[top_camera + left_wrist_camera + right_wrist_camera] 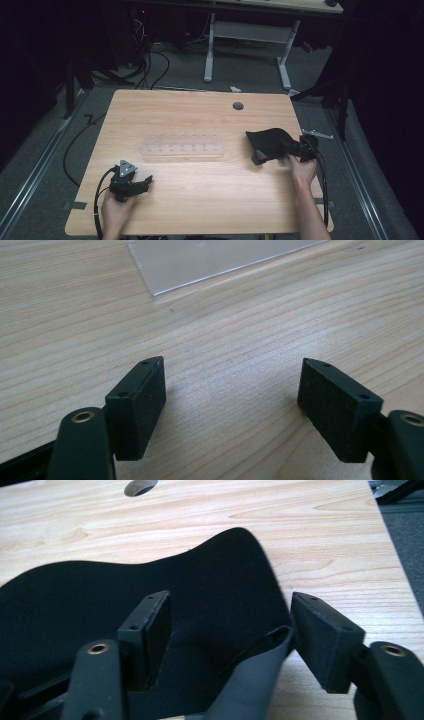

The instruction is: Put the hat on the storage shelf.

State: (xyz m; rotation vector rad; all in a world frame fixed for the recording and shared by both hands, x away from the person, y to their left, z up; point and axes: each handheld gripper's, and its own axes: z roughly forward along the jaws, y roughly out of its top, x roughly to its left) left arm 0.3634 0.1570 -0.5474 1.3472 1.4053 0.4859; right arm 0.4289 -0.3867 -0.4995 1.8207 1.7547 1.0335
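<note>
The black cloth (267, 141) lies crumpled at three o'clock on the worktop (200, 200). The right gripper (227, 630) has its fingers spread around a fold, not yet clamped. The left gripper (142, 182) rests released at seven o'clock, so handling has barely started.

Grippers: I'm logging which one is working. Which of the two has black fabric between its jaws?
The right gripper: a fold of the black fabric lies between its jaws. The left gripper has bare wooden table between its open jaws.

Dim room, grey carpet floor (240, 75), white-legged desk (210, 50) behind.
</note>
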